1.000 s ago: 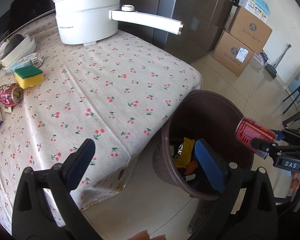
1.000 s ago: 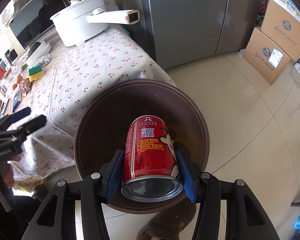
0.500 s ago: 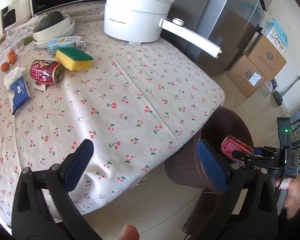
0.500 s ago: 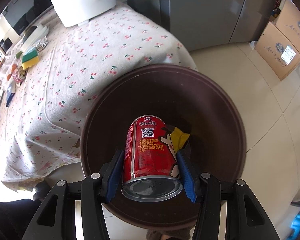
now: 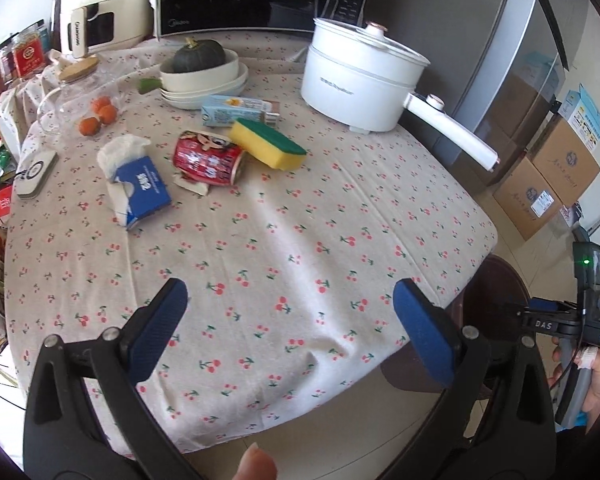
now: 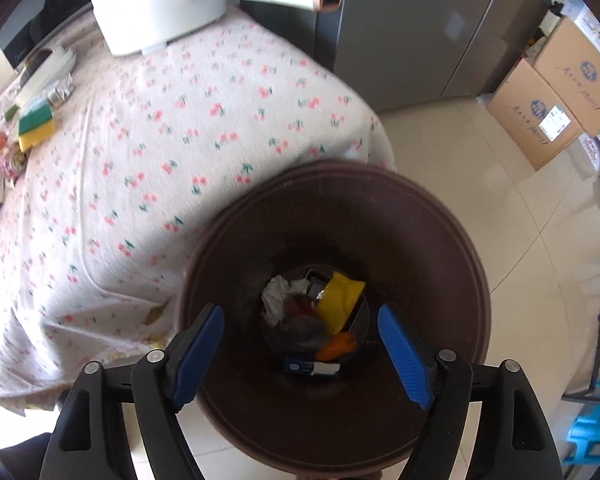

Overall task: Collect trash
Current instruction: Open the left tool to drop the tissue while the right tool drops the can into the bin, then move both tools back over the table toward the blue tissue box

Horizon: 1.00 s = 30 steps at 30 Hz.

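Observation:
A brown trash bin (image 6: 440, 248) stands on the floor at the table's corner, holding a crumpled tissue (image 6: 276, 296), a yellow wrapper (image 6: 340, 300) and other scraps. My right gripper (image 6: 300, 356) is open and empty above the bin's mouth. My left gripper (image 5: 292, 328) is open and empty over the near part of the cherry-print tablecloth (image 5: 284, 240). A crushed red can (image 5: 208, 158) lies on its side further back, with a scrap of paper (image 5: 192, 184) under it. The bin's rim (image 5: 496, 292) shows at the right of the left wrist view.
Near the can lie a blue tissue pack (image 5: 138, 184), a yellow-green sponge (image 5: 268, 144) and a carton (image 5: 236, 109). Behind stand a white electric pot (image 5: 360, 76) with a long handle, stacked bowls with a squash (image 5: 200, 68) and a microwave. Cardboard boxes (image 6: 552, 108) sit on the floor.
My right gripper has opened and the red can it held is gone from its jaws. My left gripper has swung back over the table toward the items.

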Each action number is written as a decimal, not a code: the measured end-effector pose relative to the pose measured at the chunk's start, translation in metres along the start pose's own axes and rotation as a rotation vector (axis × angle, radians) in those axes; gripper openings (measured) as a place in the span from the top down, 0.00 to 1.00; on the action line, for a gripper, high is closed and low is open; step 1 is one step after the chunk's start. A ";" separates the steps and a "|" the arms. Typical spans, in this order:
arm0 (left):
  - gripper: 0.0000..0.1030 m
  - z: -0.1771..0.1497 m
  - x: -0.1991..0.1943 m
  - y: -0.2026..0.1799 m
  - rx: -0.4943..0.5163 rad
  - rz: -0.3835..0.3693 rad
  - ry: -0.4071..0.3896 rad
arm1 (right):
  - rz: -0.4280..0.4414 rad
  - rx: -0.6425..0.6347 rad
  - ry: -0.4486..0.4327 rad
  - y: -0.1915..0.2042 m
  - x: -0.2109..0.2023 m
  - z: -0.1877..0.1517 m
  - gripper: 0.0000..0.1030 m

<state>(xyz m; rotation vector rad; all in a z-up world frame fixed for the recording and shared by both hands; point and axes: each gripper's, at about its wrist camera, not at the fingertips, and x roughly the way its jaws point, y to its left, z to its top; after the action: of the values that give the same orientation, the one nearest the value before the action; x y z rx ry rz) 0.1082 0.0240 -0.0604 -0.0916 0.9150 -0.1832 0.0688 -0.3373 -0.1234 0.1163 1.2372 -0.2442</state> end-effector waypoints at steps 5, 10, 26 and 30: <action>0.01 0.011 -0.025 0.022 -0.003 0.071 -0.097 | 0.011 0.015 -0.204 0.013 -0.066 0.007 0.15; 0.01 0.023 -0.044 0.041 -0.029 0.129 -0.156 | 0.123 -0.006 -0.395 0.037 -0.127 0.008 0.13; 0.01 0.061 -0.042 0.100 -0.103 0.304 -0.219 | 0.245 -0.148 -0.632 0.158 -0.165 0.042 0.00; 0.01 0.064 -0.009 0.110 -0.131 0.277 -0.092 | 0.292 -0.177 -0.520 0.183 -0.130 0.063 0.01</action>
<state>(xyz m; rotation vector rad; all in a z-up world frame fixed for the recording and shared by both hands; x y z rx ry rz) 0.1671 0.1342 -0.0319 -0.0926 0.8375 0.1373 0.1317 -0.1578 0.0119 0.0720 0.7075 0.0892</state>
